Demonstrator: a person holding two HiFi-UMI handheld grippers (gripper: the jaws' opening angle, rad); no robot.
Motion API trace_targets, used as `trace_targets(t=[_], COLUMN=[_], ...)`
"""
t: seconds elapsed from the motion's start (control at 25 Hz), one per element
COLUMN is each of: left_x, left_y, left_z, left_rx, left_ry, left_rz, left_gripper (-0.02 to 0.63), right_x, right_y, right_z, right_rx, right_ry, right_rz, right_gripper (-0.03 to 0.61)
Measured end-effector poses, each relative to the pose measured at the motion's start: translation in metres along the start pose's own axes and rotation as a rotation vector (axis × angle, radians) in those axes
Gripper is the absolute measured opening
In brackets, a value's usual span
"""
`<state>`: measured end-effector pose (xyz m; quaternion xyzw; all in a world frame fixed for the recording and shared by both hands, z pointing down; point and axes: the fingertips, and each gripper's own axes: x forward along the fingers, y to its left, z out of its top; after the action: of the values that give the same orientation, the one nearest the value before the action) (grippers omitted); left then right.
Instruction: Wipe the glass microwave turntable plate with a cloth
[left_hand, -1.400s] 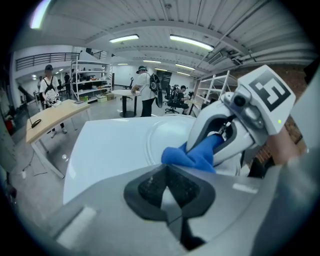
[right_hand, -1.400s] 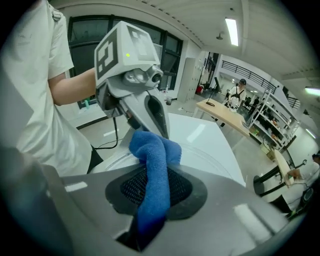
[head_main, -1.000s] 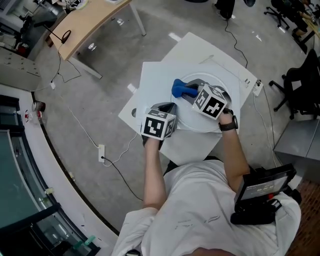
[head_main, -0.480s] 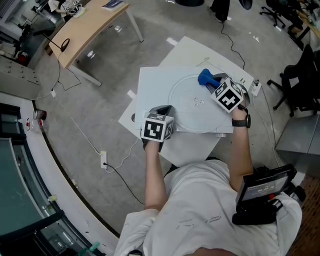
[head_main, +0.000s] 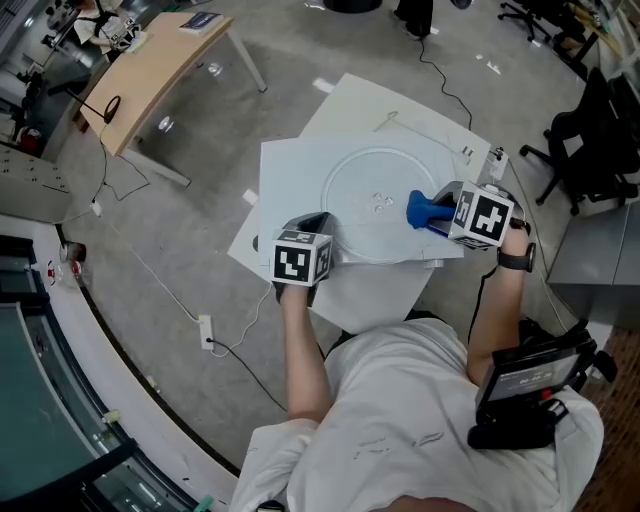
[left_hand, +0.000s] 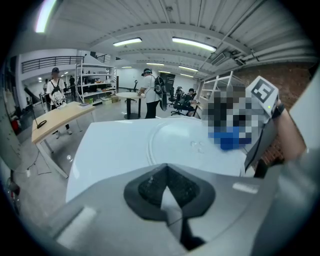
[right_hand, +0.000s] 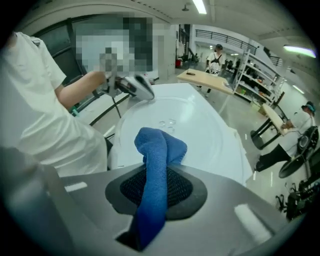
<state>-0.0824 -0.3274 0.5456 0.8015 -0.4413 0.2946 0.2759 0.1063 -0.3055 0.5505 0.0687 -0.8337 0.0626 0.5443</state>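
A round glass turntable plate lies flat on a white board. My right gripper is shut on a blue cloth, which rests on the plate's near right part. In the right gripper view the cloth sticks out past the jaws over the plate. My left gripper sits at the plate's near left rim, and its jaws are closed on that rim. In the left gripper view a pale edge shows between the pads, with the plate ahead.
A second white board lies under the first, with a white power strip at its right corner. A wooden table stands far left, black chairs to the right. Cables and a socket lie on the floor.
My right gripper has swept the blue cloth from the plate's middle to its far right edge, then back to the near right part. The left gripper has stayed at the rim.
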Motion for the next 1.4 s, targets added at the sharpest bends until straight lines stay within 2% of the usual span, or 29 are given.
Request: trace_targets(t=[0.16, 0.4, 0.56, 0.64, 0.72, 0.96, 1.12, 1.28, 1.4], left_x=[0.000, 0.000, 0.001, 0.002, 0.002, 0.000, -0.003, -0.004, -0.003], left_y=[0.000, 0.000, 0.002, 0.003, 0.002, 0.003, 0.002, 0.003, 0.003], left_z=[0.001, 0.003, 0.002, 0.002, 0.001, 0.001, 0.001, 0.001, 0.001], left_rx=[0.002, 0.005, -0.001, -0.004, -0.006, -0.020, -0.022, -0.029, -0.028], left_ry=[-0.001, -0.004, -0.007, -0.008, -0.008, -0.008, -0.012, -0.022, -0.021], left_rz=[0.006, 0.012, 0.011, 0.009, 0.007, -0.012, -0.011, -0.010, -0.011], left_gripper=[0.002, 0.002, 0.002, 0.002, 0.002, 0.002, 0.002, 0.002, 0.002], right_x=[0.009, 0.032, 0.040, 0.046, 0.052, 0.066, 0.063, 0.053, 0.042], right_y=[0.038, 0.066, 0.076, 0.072, 0.064, 0.019, -0.021, -0.066, -0.086], right_z=[0.020, 0.064, 0.101, 0.115, 0.124, 0.147, 0.159, 0.152, 0.130], right_rx=[-0.095, -0.249, -0.323, -0.318, -0.268, -0.075, 0.053, 0.077, 0.093], right_ry=[-0.013, -0.067, -0.137, -0.166, -0.188, -0.259, -0.343, -0.359, -0.315], right_rz=[0.140, 0.240, 0.251, 0.236, 0.217, 0.090, -0.068, -0.279, -0.376], right_gripper=[0.074, 0.071, 0.069, 0.069, 0.069, 0.067, 0.067, 0.067, 0.067])
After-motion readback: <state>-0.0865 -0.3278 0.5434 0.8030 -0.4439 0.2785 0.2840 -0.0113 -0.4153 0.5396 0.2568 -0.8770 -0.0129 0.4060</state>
